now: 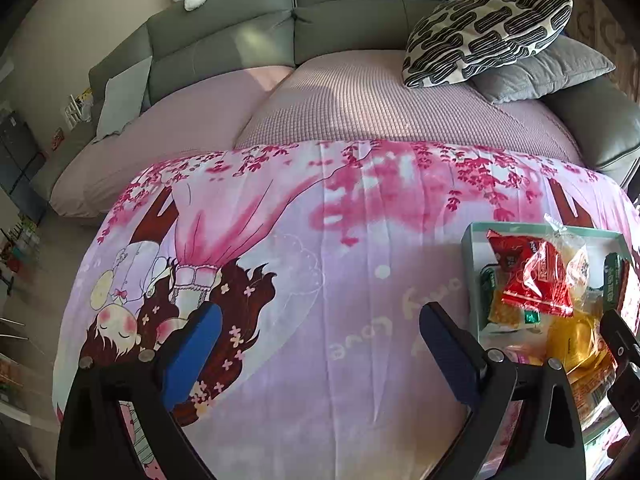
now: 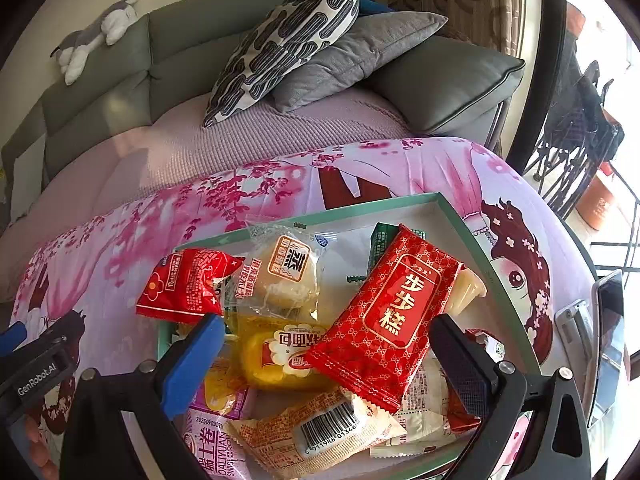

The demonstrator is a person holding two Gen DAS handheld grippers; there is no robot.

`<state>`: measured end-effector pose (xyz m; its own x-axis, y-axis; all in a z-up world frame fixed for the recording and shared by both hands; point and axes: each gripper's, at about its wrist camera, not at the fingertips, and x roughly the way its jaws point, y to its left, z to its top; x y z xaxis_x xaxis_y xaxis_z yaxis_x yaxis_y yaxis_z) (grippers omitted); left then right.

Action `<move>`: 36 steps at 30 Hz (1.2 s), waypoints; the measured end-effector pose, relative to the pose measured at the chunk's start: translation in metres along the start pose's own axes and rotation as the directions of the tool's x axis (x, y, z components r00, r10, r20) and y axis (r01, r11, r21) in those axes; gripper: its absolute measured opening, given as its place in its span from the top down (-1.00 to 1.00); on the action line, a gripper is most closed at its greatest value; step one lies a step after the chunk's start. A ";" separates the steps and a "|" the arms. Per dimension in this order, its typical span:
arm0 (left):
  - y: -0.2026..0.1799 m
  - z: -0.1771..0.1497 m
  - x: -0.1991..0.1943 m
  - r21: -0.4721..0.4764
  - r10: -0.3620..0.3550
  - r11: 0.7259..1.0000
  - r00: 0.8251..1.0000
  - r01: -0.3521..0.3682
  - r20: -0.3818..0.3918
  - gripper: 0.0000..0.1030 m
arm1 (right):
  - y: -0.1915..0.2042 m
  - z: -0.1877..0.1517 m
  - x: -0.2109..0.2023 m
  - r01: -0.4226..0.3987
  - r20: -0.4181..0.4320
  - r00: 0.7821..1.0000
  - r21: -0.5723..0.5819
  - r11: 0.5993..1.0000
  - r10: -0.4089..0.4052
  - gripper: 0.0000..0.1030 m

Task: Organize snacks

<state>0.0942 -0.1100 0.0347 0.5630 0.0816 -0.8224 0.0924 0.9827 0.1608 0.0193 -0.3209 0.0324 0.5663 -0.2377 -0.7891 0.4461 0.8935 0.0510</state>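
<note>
A shallow green-rimmed box (image 2: 442, 202) on the pink cartoon cloth holds several wrapped snacks. On top lie a large red patterned pack (image 2: 388, 316), a small red pack (image 2: 186, 288), a clear-wrapped pale bun (image 2: 286, 278) and a yellow cake pack (image 2: 276, 358). My right gripper (image 2: 324, 352) is open and empty just above the pile, its jaws either side of the yellow and large red packs. My left gripper (image 1: 320, 344) is open and empty over bare cloth, left of the box (image 1: 470, 248). The small red pack (image 1: 532, 276) shows there too.
A grey sofa (image 1: 224, 40) with a pink cover stands behind the table. A patterned cushion (image 2: 280, 44) and a grey cushion (image 2: 356, 52) lie on it. A plush toy (image 2: 96, 32) sits on the backrest. A phone on a stand (image 2: 608, 340) is at the right.
</note>
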 end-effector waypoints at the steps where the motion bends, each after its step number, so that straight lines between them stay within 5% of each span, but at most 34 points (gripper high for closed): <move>1: 0.002 -0.001 0.000 -0.002 -0.001 1.000 1.000 0.001 -0.009 -0.93 | 0.002 -0.001 -0.001 0.000 0.000 1.000 -0.003 1.000 0.000 -1.00; 21: 0.036 -0.030 0.002 -0.019 -0.015 1.000 0.990 0.012 -0.139 -0.93 | 0.047 -0.028 -0.020 -0.044 -0.048 0.998 -0.115 0.992 0.038 -1.00; 36: 0.051 -0.055 -0.010 -0.060 -0.049 0.997 0.989 0.041 -0.141 -0.93 | 0.062 -0.053 -0.033 -0.066 -0.051 0.997 -0.169 0.983 0.058 -1.00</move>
<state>0.0483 -0.0516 0.0207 0.4364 0.0557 -0.8980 0.0659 0.9934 0.0937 -0.0086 -0.2375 0.0292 0.5553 -0.1661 -0.8149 0.2843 0.9587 -0.0017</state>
